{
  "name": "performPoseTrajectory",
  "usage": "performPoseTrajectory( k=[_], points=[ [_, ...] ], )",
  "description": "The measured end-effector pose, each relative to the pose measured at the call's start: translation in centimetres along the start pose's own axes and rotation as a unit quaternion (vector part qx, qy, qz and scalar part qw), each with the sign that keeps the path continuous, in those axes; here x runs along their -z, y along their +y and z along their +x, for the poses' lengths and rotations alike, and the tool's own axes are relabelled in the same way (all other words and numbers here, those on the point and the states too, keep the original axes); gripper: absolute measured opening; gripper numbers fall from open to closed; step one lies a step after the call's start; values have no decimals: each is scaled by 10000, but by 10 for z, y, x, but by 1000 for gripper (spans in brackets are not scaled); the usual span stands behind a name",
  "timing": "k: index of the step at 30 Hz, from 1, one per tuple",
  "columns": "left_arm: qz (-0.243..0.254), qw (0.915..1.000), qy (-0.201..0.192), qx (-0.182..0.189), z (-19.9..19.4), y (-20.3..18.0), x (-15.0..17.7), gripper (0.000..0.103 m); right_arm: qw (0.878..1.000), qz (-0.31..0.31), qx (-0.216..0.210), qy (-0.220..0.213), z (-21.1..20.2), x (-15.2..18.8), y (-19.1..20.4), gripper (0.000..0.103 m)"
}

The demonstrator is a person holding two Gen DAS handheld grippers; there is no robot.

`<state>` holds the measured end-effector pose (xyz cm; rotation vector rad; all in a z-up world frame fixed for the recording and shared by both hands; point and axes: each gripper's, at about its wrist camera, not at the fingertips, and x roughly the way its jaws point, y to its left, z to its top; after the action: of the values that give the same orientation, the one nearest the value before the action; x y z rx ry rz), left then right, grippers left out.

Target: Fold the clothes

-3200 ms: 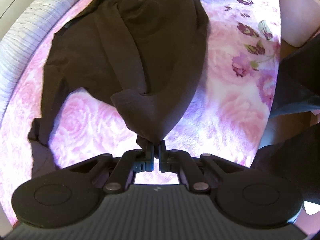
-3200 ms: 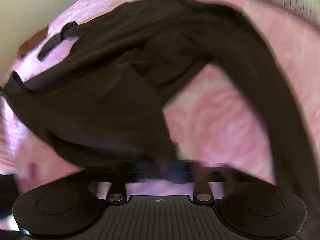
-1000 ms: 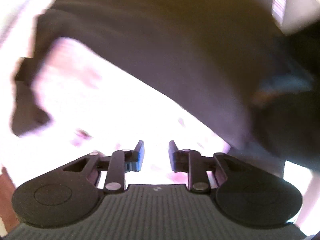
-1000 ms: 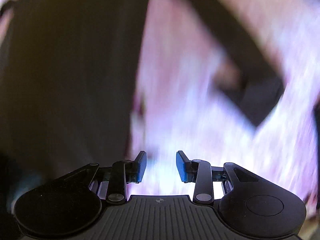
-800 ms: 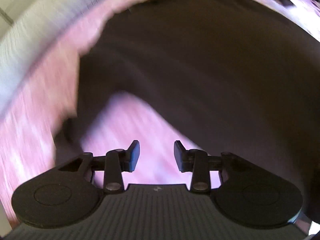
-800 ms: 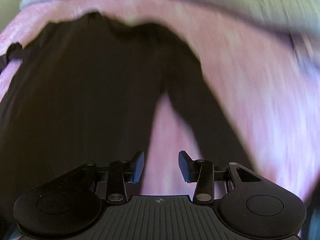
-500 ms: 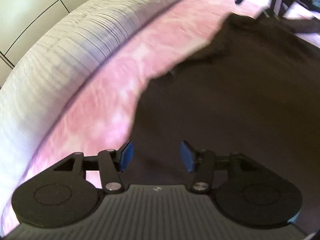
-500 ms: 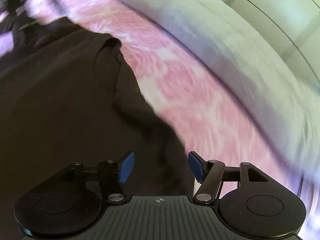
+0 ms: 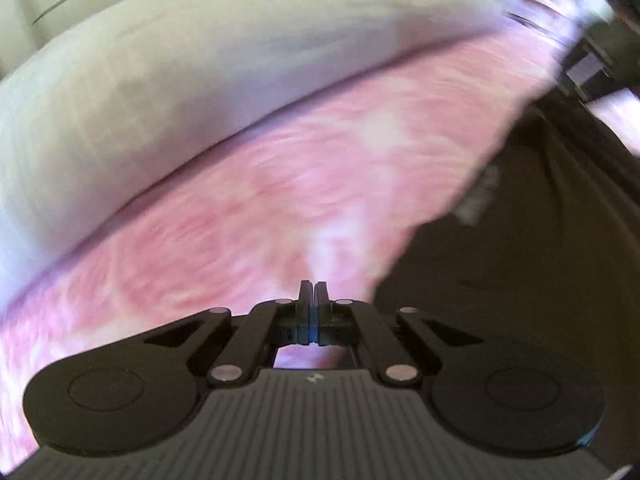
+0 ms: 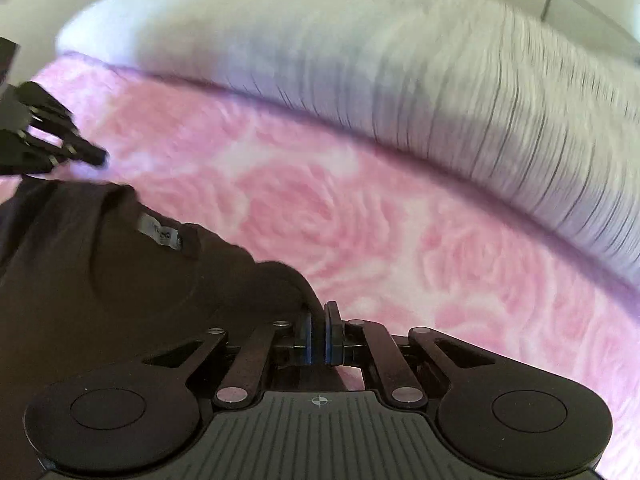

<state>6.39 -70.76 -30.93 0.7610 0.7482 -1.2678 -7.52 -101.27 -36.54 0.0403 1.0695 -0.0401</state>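
Observation:
A dark brown shirt point(image 10: 120, 280) lies on the pink rose-print bedcover point(image 10: 360, 220), collar and white neck label point(image 10: 158, 234) toward the pillow. In the left wrist view the shirt point(image 9: 520, 280) fills the right side. My left gripper point(image 9: 314, 286) is shut at the shirt's left shoulder edge; no cloth shows between its tips. My right gripper point(image 10: 319, 308) is shut at the shirt's right shoulder edge, with dark cloth reaching its tips. The left gripper also shows in the right wrist view point(image 10: 96, 156).
A white ribbed pillow or bolster point(image 10: 400, 80) runs along the far side of the bedcover and also shows in the left wrist view point(image 9: 200, 80). A pale wall lies behind it. The right gripper's body shows at the top right of the left wrist view point(image 9: 600, 60).
Both grippers let go of the lifted shirt, moved open to its collar end, and have now closed at the two shoulder edges. The shirt now lies flat.

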Motion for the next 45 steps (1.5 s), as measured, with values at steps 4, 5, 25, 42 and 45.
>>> performPoseTrajectory(
  k=[4, 5, 25, 42, 45],
  points=[
    [-267, 9991, -185, 285, -4, 4, 0, 6, 9903, 1287, 476, -212, -1, 9, -32, 36],
    [-242, 9984, -267, 430, -6, 3, -2, 12, 9841, 1650, 580, -309, -6, 12, -41, 36],
    [489, 9974, -368, -370, -28, -67, -26, 23, 9725, 2195, 341, -693, -112, 114, -90, 42],
    [2825, 9398, -521, 1849, -28, -356, -61, 42, 8893, 4345, 1243, 700, -256, 397, -93, 75],
    [3439, 9195, -527, 1827, -16, -397, -57, 42, 8844, 4502, 1119, 511, -251, 414, -100, 75]
  ],
)
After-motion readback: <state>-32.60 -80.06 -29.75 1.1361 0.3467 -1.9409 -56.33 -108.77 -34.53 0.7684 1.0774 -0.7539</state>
